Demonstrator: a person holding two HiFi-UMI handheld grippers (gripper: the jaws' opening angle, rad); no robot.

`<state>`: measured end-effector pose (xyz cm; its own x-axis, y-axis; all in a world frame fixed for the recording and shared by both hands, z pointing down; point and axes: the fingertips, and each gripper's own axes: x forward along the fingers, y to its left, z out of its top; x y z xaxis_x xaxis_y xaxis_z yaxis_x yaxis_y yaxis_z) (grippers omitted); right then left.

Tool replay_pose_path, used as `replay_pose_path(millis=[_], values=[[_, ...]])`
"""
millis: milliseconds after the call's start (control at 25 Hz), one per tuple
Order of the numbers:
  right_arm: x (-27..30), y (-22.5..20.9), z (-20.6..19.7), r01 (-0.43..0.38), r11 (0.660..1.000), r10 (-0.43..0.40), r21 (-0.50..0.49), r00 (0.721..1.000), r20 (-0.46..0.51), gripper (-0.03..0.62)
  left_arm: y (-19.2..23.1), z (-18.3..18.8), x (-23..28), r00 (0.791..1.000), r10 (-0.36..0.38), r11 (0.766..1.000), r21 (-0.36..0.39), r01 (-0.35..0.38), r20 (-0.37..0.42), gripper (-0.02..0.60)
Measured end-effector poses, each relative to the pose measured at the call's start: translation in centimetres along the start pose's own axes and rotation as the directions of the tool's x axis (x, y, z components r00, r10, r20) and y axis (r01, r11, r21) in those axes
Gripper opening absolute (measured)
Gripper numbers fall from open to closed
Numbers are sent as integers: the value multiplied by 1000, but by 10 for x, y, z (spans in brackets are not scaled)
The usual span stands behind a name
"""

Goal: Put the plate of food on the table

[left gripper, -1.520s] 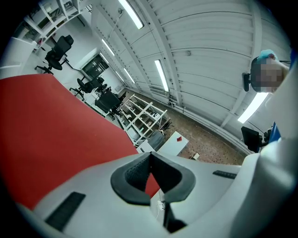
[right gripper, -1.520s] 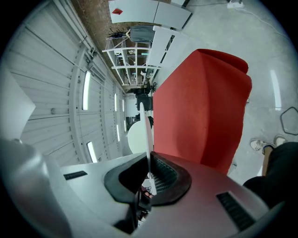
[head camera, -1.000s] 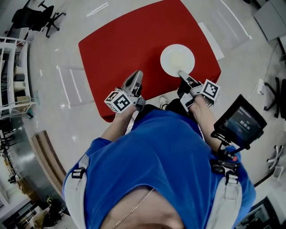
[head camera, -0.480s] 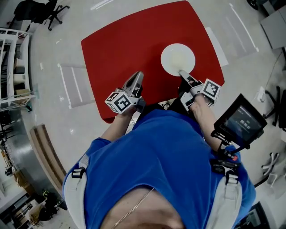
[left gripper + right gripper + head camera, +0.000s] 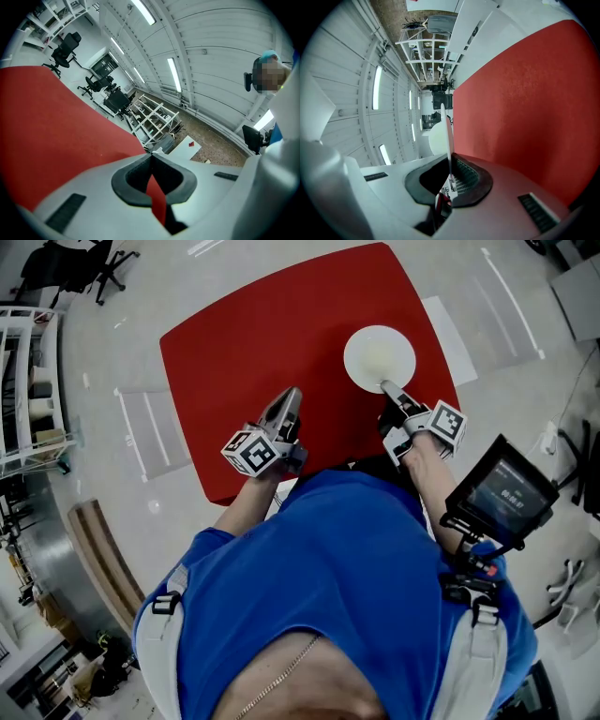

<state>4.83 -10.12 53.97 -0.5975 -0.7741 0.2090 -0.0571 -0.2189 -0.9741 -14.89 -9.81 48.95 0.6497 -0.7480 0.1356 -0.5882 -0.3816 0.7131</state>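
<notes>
Scarcely anything has shifted: my right claw (image 5: 386, 388) stays clenched on the near rim of the plate (image 5: 375, 354), keeping it level over the red table (image 5: 262, 343) so nothing spills; my left claw (image 5: 289, 401) waits alongside, closed and empty.

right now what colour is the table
The table is red, clearest in the head view.

Left gripper (image 5: 292, 395) — jaws together, nothing between them, roughly level above the table's (image 5: 234, 343) near edge. Right gripper (image 5: 385, 387) — jaws pinched on the plate (image 5: 375, 352) rim, forearm extended.
</notes>
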Motion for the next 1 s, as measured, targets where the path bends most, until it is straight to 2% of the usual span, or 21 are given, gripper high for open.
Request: replay_pose_path(millis=[1000], values=[[-16, -16, 7, 92, 994, -96, 67, 993, 63, 14, -13, -10, -24, 993, 38, 999, -34, -42, -108, 6]])
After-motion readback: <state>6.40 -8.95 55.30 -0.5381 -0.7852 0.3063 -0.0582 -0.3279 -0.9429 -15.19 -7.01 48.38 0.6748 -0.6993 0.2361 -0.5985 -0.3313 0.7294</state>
